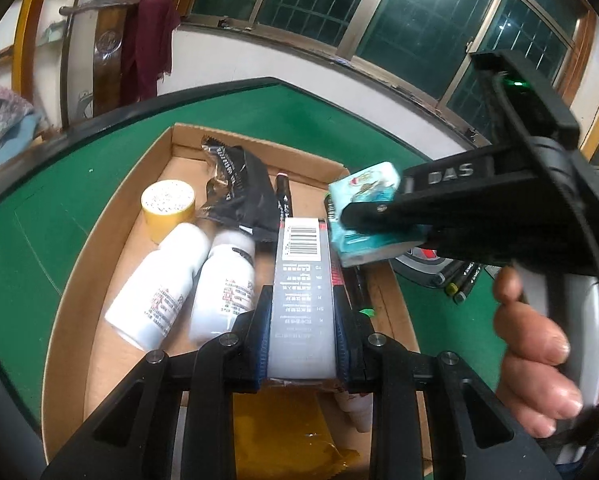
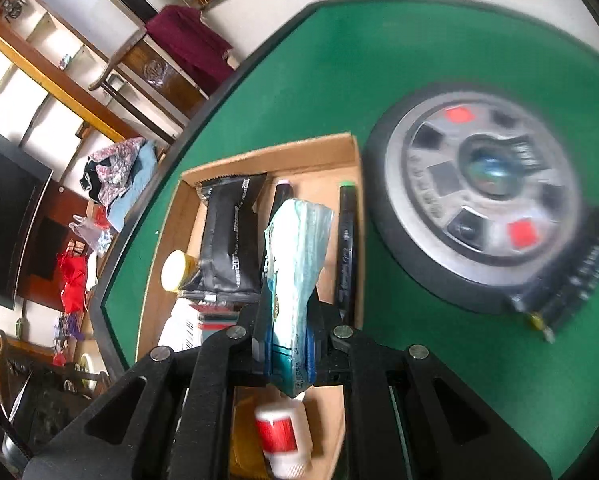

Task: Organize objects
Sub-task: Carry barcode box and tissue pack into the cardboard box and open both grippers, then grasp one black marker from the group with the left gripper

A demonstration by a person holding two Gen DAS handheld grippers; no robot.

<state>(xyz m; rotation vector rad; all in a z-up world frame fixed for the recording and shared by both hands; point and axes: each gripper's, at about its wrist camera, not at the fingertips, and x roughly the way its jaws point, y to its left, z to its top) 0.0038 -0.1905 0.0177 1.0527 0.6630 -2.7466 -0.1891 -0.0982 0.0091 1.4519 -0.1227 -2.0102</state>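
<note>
My left gripper (image 1: 302,320) is shut on a long grey box with a barcode (image 1: 302,280) and holds it over the cardboard tray (image 1: 99,248). My right gripper (image 2: 289,320) is shut on a light-blue tissue pack (image 2: 299,248) above the same tray (image 2: 331,152); in the left wrist view the pack (image 1: 363,196) hangs over the tray's right side. In the tray lie two white bottles (image 1: 159,280), a yellow tape roll (image 1: 167,204), a black pouch (image 1: 243,192) and black markers (image 2: 345,248).
The tray sits on a green felt table (image 2: 379,60) with a black rim. A round grey dial unit (image 2: 479,200) stands right of the tray. More markers (image 1: 463,280) lie on the felt. A small red-labelled bottle (image 2: 283,440) lies at the tray's near end.
</note>
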